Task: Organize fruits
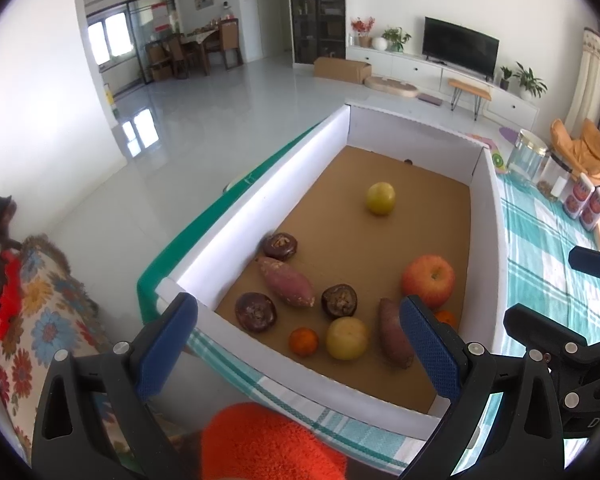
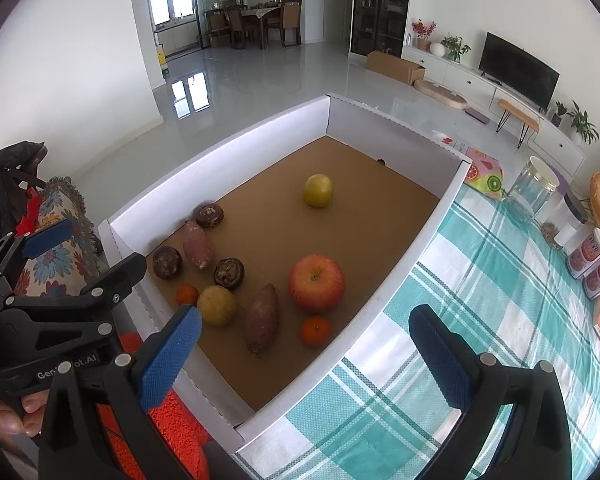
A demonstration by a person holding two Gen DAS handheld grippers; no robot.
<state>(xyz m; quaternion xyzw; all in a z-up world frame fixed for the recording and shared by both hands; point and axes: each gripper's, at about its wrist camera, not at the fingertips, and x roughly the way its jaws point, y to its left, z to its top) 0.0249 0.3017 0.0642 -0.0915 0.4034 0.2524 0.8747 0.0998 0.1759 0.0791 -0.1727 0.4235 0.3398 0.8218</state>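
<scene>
A white cardboard box [image 1: 482, 216] [image 2: 428, 236] with a brown floor lies on a checked tablecloth. In it are a red apple [image 1: 428, 280] [image 2: 317, 282], two yellow-green fruits [image 1: 380, 198] [image 1: 346, 337], two tangerines [image 1: 303, 341] [image 2: 315, 330], two sweet potatoes [image 1: 286, 281] [image 2: 262, 318] and three dark brown round fruits [image 1: 256, 312]. My left gripper [image 1: 296, 348] is open and empty above the box's near left corner. My right gripper [image 2: 304, 360] is open and empty above the box's near right wall.
The checked tablecloth [image 2: 480, 320] stretches right of the box. Glass jars [image 2: 534, 188] and small cans [image 2: 588, 254] stand at the far right. A flowered cushion [image 1: 48, 320] lies left of the box. An orange fuzzy sleeve [image 1: 268, 444] shows at the bottom.
</scene>
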